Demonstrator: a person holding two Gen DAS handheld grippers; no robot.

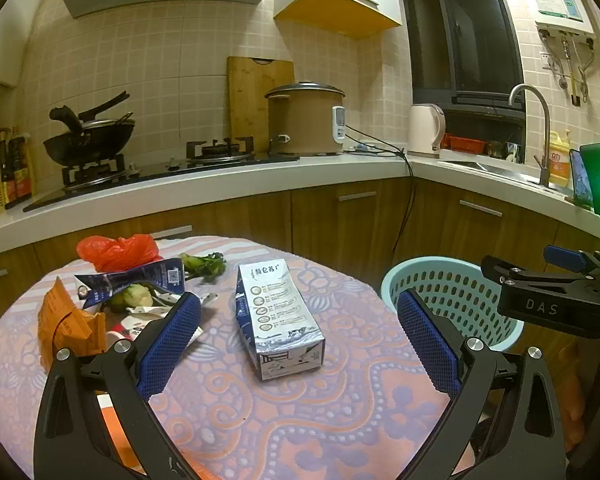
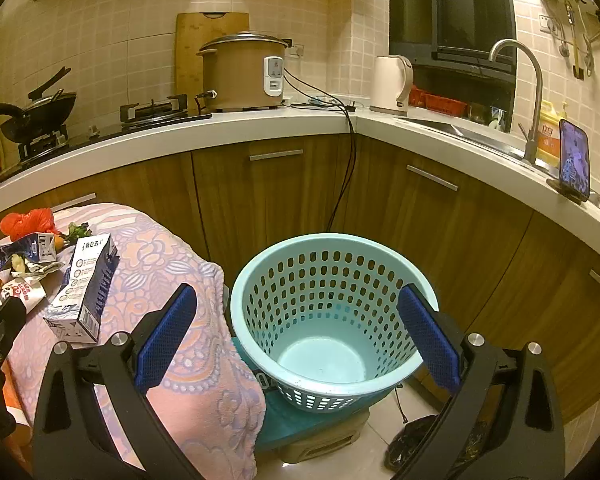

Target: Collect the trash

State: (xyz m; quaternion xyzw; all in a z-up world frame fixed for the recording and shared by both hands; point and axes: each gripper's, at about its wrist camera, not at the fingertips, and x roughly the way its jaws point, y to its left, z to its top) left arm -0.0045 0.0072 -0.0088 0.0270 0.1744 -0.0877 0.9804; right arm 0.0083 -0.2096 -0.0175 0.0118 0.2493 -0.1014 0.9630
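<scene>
A white and blue milk carton (image 1: 278, 318) lies on the pink patterned table cloth (image 1: 300, 408); it also shows in the right wrist view (image 2: 84, 292). Behind it lie a flattened blue carton (image 1: 136, 278), a red plastic bag (image 1: 116, 251), green vegetable scraps (image 1: 204, 265) and an orange wrapper (image 1: 66, 326). A light blue perforated basket (image 2: 328, 320) stands right of the table and holds nothing. My left gripper (image 1: 298, 340) is open above the table, with the carton between its fingers. My right gripper (image 2: 296, 336) is open over the basket.
A kitchen counter (image 1: 220, 184) runs behind with a wok, a rice cooker (image 1: 306, 118), a kettle and a sink tap (image 2: 520, 92). A phone (image 2: 574, 160) stands on the counter at right. A dark bag (image 2: 412, 440) lies on the floor.
</scene>
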